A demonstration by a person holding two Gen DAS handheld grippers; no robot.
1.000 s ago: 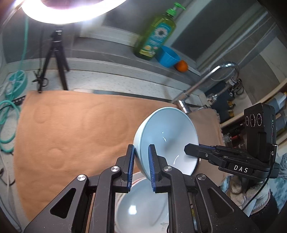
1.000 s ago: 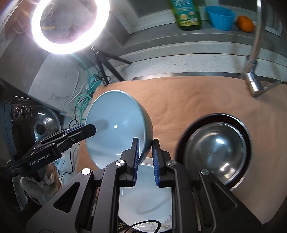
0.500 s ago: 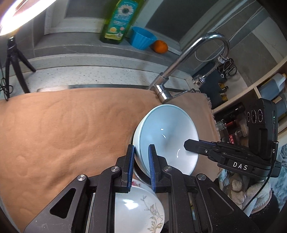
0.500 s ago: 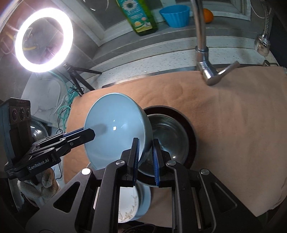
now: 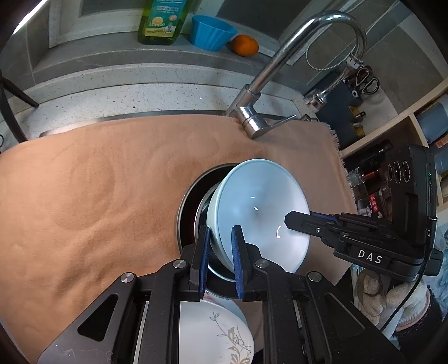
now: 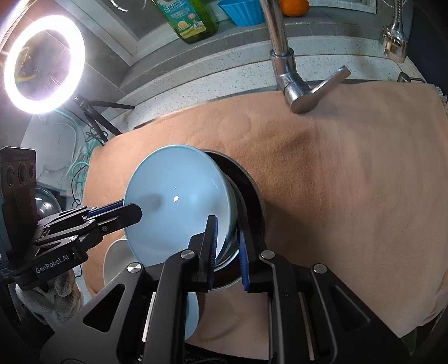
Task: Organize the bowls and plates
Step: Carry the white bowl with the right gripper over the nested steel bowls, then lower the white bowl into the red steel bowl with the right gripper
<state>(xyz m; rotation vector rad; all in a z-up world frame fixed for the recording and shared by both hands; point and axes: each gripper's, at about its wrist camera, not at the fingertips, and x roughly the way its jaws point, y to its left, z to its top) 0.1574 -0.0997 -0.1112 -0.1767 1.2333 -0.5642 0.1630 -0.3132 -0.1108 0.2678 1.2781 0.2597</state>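
Observation:
A light blue bowl (image 5: 260,207) is held by its rim on two sides. My left gripper (image 5: 219,246) is shut on its left rim and my right gripper (image 6: 226,238) on its right rim. The bowl (image 6: 176,201) sits over a steel bowl (image 6: 233,252), which stands in a dark plate (image 5: 186,212). Whether the two bowls touch is unclear. A white floral plate (image 5: 212,336) lies below the left gripper, on a pale blue one (image 6: 191,310).
An orange cloth (image 5: 98,196) covers the counter. A chrome tap (image 5: 268,70) stands at the back right. A green soap bottle (image 5: 162,19), a blue cup (image 5: 211,30) and an orange (image 5: 245,45) are on the ledge. A ring light (image 6: 42,64) stands at left.
Both grippers carried the blue bowl to the right, from above the white floral plate to over the steel bowl in the dark plate.

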